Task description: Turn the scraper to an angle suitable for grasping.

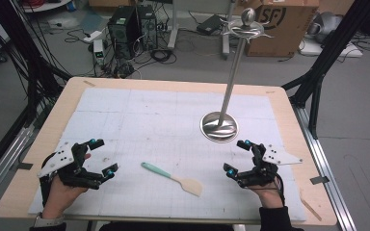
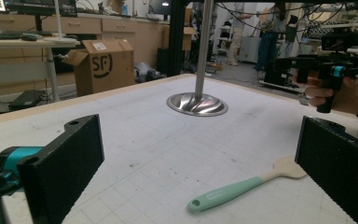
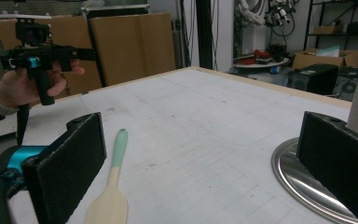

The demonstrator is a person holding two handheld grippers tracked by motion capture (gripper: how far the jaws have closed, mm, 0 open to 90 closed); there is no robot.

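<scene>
High view: wooden table (image 1: 29, 178) topped with a white gridded mat (image 1: 164, 115), on a grey floor with black computer towers (image 1: 132, 24), cables and a cardboard box (image 1: 282, 21) behind. A steel stand (image 1: 220, 126) with round base and upright pole stands on the mat's right half. A spatula (image 1: 172, 178), mint handle and pale blade, lies flat between the grippers, touching neither. Left gripper (image 1: 104, 157) and right gripper (image 1: 236, 157): jaws spread wide, holding nothing.

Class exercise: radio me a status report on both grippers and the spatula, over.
Left gripper open, empty. Right gripper open, empty. Spatula flat on the mat between them, untouched. Metal stand beyond, not in the way.
</scene>
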